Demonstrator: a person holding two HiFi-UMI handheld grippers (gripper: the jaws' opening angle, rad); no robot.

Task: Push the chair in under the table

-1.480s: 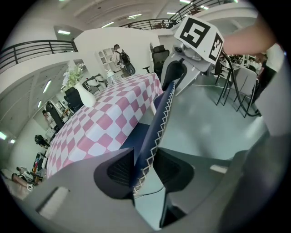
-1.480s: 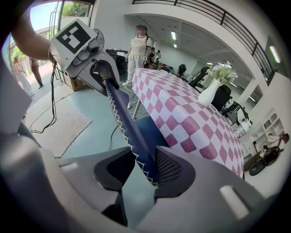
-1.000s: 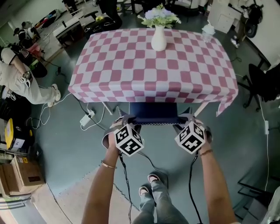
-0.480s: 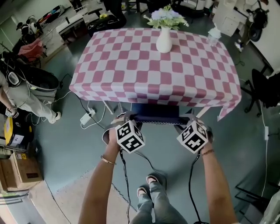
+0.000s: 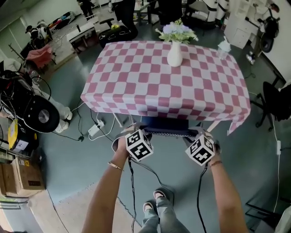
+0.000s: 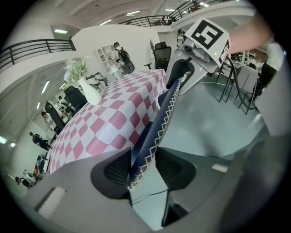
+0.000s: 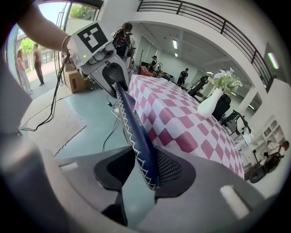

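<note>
Checkered table [image 5: 150, 82] with flower vase [image 5: 174, 54]

Head camera looks steeply down on the checkered desk [image 5: 136, 82] from above; cameras riding the left claw [image 5: 132, 131] and right claw [image 5: 203, 133] face each other, close along the shared chair back [image 5: 166, 125].

light: bright, even; ceiling strips [image 6: 63, 32] plus daylight through left window [image 7: 77, 10] | shadows: soft, under table [image 5: 173, 86] | optics: gripper views fisheye, corners black | focus: nearest surfaces blurred
</note>
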